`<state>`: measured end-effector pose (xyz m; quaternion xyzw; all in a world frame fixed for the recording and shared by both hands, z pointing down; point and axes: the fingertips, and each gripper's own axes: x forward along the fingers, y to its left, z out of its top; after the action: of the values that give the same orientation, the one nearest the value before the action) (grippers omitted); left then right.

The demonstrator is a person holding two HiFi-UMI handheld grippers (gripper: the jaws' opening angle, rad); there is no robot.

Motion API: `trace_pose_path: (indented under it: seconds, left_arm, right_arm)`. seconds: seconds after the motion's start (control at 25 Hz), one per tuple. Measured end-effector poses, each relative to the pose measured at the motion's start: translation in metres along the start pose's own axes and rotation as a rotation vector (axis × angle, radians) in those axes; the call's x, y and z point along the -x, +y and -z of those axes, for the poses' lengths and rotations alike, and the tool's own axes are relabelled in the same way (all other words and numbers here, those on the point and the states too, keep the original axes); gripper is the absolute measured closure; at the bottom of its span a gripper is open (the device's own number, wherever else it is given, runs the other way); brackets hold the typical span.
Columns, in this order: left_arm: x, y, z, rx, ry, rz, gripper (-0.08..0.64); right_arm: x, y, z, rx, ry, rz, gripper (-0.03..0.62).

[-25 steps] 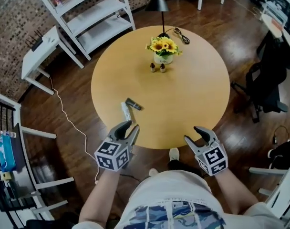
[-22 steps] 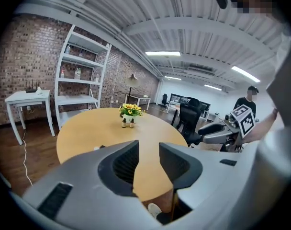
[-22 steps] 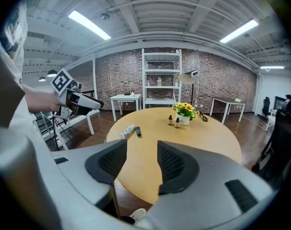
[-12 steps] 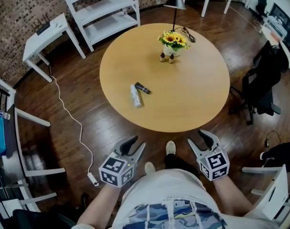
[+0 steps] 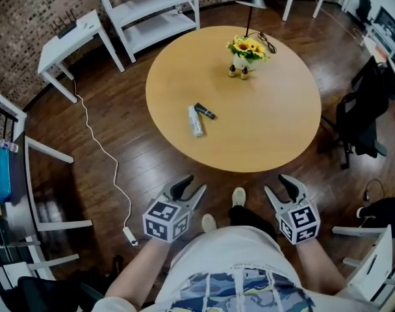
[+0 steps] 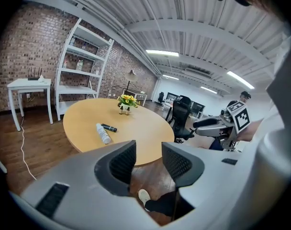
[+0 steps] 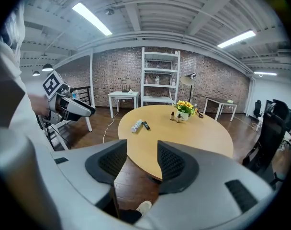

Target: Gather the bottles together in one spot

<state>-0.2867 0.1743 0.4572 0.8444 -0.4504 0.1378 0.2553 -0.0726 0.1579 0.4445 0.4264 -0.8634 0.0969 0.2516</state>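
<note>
Wooden and round, the table now lies well ahead of the person, who has stepped back from its edge within the last second. Both claws, which a moment ago reached over the near rim, hang above the dark floorboards close to the body. The left claw has just been opening and stands apart with nothing between its jaws. The right claw is likewise wide apart and empty.

On the table a white bottle lies on its side with a dark bottle just beside its far end, the pair arranged as it was a second ago. Two small brown bottles stand by the pot of sunflowers, well apart from the lying pair.

With the bottles in two separate groups and both claws drawn off empty, the gathering looks unfinished. By this reading, one pair has yet to be carried to the other, and the person must first close in on the table again.
</note>
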Motion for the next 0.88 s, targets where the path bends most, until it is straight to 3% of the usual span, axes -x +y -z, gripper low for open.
trace_pose_path:
  seconds: [0.28,0.6,0.84,0.88]
  left_arm:
    - [-0.059,0.054,0.002,0.023,0.112,-0.103,0.353]
    - [-0.184,0.153,-0.014,0.077,0.275,-0.267,0.290]
    - [-0.263,0.229,0.018,0.110,0.499,-0.396,0.287]
    - [-0.270,0.234,0.024,0.125,0.529,-0.396,0.252]
  right_arm:
    - [-0.011,-0.026,0.008,-0.025,0.021,-0.014,0.368]
    - [-0.034,-0.093,0.012,-0.054,0.038,-0.034,0.368]
    - [-0.048,-0.149,0.014,-0.071,0.067,-0.047,0.368]
    - [-0.050,-0.157,0.015,-0.074,0.074,-0.050,0.368]
